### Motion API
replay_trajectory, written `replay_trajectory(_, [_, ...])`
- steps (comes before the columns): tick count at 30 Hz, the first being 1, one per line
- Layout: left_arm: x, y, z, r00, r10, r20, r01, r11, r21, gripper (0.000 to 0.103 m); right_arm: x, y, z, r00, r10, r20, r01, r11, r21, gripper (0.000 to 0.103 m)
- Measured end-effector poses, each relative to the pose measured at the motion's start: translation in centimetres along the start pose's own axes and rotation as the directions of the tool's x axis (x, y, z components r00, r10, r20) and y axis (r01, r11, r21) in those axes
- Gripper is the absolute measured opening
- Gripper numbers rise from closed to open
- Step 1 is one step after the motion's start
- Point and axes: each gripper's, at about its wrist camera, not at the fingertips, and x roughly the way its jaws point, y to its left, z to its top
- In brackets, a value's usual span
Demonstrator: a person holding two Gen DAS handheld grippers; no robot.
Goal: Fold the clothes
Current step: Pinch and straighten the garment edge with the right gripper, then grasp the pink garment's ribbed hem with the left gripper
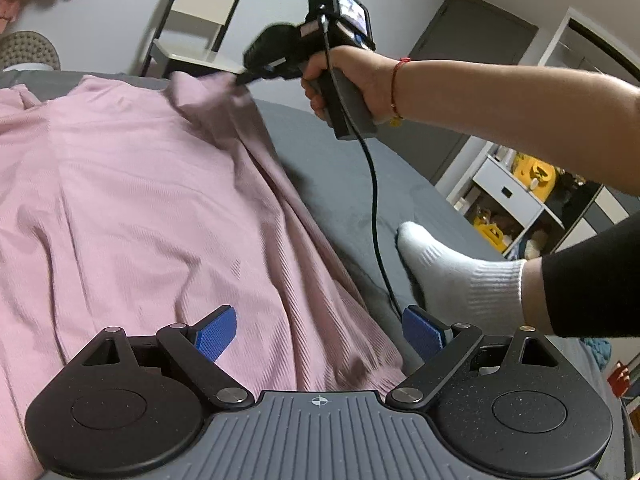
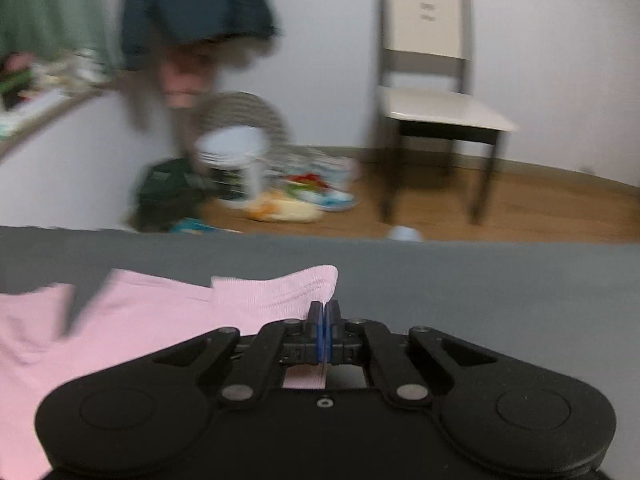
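Note:
A pink ribbed garment lies spread over a grey bed. My left gripper hovers open over the garment's near right edge, blue pads wide apart with nothing between them. A hand holds my right gripper at the garment's far corner, which is lifted off the bed. In the right wrist view the right gripper is shut on the pink garment, and fabric shows between its blue pads.
A foot in a white sock rests on the bed at right, beside the right gripper's black cable. A white chair stands beyond the bed. Clutter lies on the wooden floor. Shelves stand at the far right.

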Motion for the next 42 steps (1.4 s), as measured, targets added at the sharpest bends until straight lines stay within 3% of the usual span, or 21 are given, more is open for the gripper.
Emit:
replay_trajectory(2, [0.1, -0.3, -0.1, 1.0, 0.006, -0.003, -0.006, 1.0, 0.024, 0.09, 0.6, -1.4, -0.3, 0.997, -0.075, -0.023, 0.075, 0.997, 0.012, 0.002])
replay_trajectory(9, [-1.1, -3.0, -0.1, 0.998, -0.043, 0.049, 0.032, 0.978, 0.208, 0.09, 3.0, -2.4, -2.0, 0.974, -0.182, -0.136, 0.189, 0.981, 0.039, 0.004])
replay_trajectory(10, [-1.3, -3.5, -0.2, 0.997, -0.057, 0.052, 0.043, 0.968, 0.247, 0.09, 2.9, -2.6, -2.1, 0.976, -0.17, -0.135, 0.178, 0.983, 0.046, 0.004])
replay_trajectory(12, [-1.7, -4.5, -0.6, 0.995, -0.084, 0.051, 0.064, 0.946, 0.318, 0.09, 2.2, -3.1, -2.0, 0.982, -0.132, -0.137, 0.143, 0.987, 0.068, 0.023])
replay_trajectory(14, [-1.9, -5.5, -1.0, 0.993, -0.109, 0.035, 0.087, 0.917, 0.39, 0.09, 1.2, -3.7, -1.7, 0.985, -0.087, -0.146, 0.101, 0.991, 0.091, 0.032])
replay_trajectory(17, [-2.0, -7.0, -1.9, 0.996, -0.092, 0.018, 0.071, 0.862, 0.502, 0.09, -0.7, -4.3, -0.5, 0.974, -0.069, -0.215, 0.085, 0.994, 0.065, 0.033])
replay_trajectory(21, [-2.3, -9.0, -3.4, 0.999, -0.012, 0.045, -0.021, 0.752, 0.659, 0.09, -4.9, -2.8, -0.6, 0.939, -0.07, -0.338, 0.051, 0.997, -0.062, 0.048])
replay_trajectory(23, [-2.7, -9.5, -3.6, 0.997, 0.006, 0.076, -0.056, 0.735, 0.676, 0.09, -6.9, -1.3, -1.6, 0.906, -0.083, -0.415, 0.011, 0.985, -0.173, 0.049])
replay_trajectory(25, [-2.8, -9.7, -3.5, 0.996, 0.028, 0.079, -0.074, 0.741, 0.668, 0.09, -8.9, 0.2, -2.5, 0.873, -0.101, -0.478, -0.031, 0.965, -0.261, 0.049])
replay_trajectory(26, [-2.9, -9.6, -3.4, 0.997, 0.035, 0.071, -0.074, 0.746, 0.662, 0.088, -10.1, 0.8, -3.0, 0.868, -0.097, -0.488, -0.053, 0.957, -0.286, 0.049])
replay_trajectory(27, [-2.9, -9.5, -3.2, 0.997, 0.049, 0.062, -0.078, 0.75, 0.657, 0.078, -11.3, 1.2, -3.3, 0.869, -0.08, -0.489, -0.074, 0.955, -0.288, 0.05])
replay_trajectory(30, [-2.6, -9.1, -3.3, 0.993, 0.114, 0.036, -0.109, 0.749, 0.654, 0.063, -13.3, 0.9, -4.3, 0.881, 0.006, -0.473, -0.113, 0.974, -0.198, 0.054])
replay_trajectory(32, [-2.3, -9.3, -3.5, 0.987, 0.153, 0.038, -0.139, 0.73, 0.669, 0.062, -13.8, 0.4, -5.5, 0.88, 0.061, -0.472, -0.135, 0.983, -0.124, 0.054])
replay_trajectory(38, [-0.8, -11.9, -4.9, 0.981, 0.188, 0.05, -0.155, 0.599, 0.785, 0.061, -15.1, -1.1, -8.8, 0.87, 0.22, -0.442, -0.2, 0.975, 0.092, 0.054])
replay_trajectory(39, [-0.4, -12.2, -5.2, 0.979, 0.198, 0.042, -0.152, 0.583, 0.798, 0.058, -15.0, -1.1, -9.2, 0.877, 0.227, -0.424, -0.206, 0.974, 0.096, 0.054])
replay_trajectory(41, [0.6, -12.6, -5.5, 0.975, 0.221, 0.011, -0.139, 0.574, 0.807, 0.05, -14.5, -1.4, -9.6, 0.895, 0.234, -0.379, -0.202, 0.972, 0.124, 0.055])
replay_trajectory(42, [0.8, -12.6, -5.5, 0.975, 0.222, -0.001, -0.133, 0.589, 0.797, 0.049, -14.2, -1.7, -9.8, 0.902, 0.237, -0.36, -0.197, 0.97, 0.145, 0.059])
